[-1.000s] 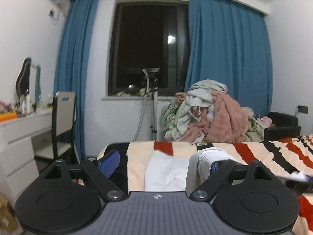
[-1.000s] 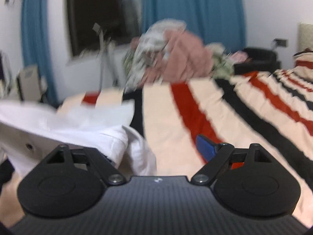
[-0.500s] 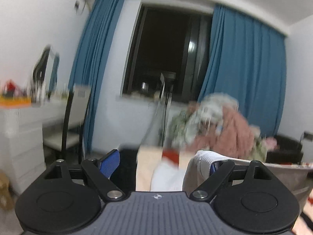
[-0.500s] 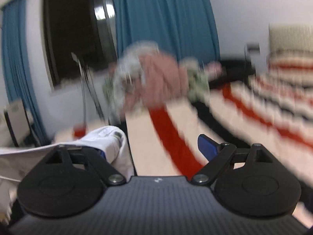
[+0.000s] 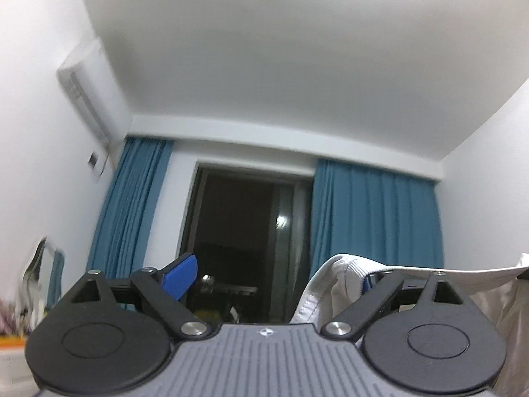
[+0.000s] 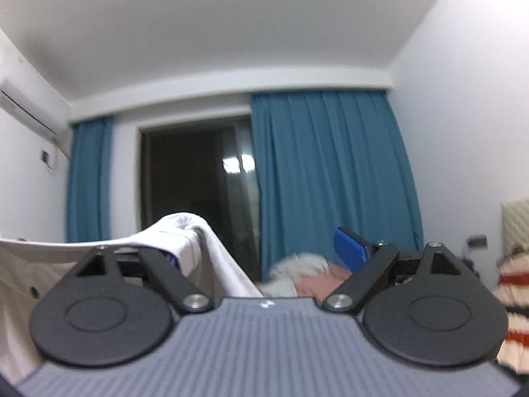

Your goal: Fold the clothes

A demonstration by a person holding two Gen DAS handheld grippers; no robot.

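1. Both cams have tipped up since 1 s ago: the bed has dropped out of the left view, and ceiling now fills the area above the window in both.
2. White garment is aloft below the window line, its top edge stretched between the two tools and the rest hanging out of frame.
3. Left gripper: jaws spread wide, not clamped. Cloth is draped over the finger on the right-curtain side, hooked rather than pinched.
4. Right gripper: same but mirrored, also spread wide. Garment is looped over the finger on the left-curtain side of the window.
5. Step in hand, prob.: garment raised and spread in the air, either to shake it flat or to carry it over for a fold. Can't tell which.
6. Next move needs both tools to travel together w/ the top edge kept taut. A hooked hold could slip if one side dips or the gap narrows.
7. Only the right view shows the clothes pile below the window and the striped bed cover far right of it.
8. Only the left view shows the mirror, low and left of the window.
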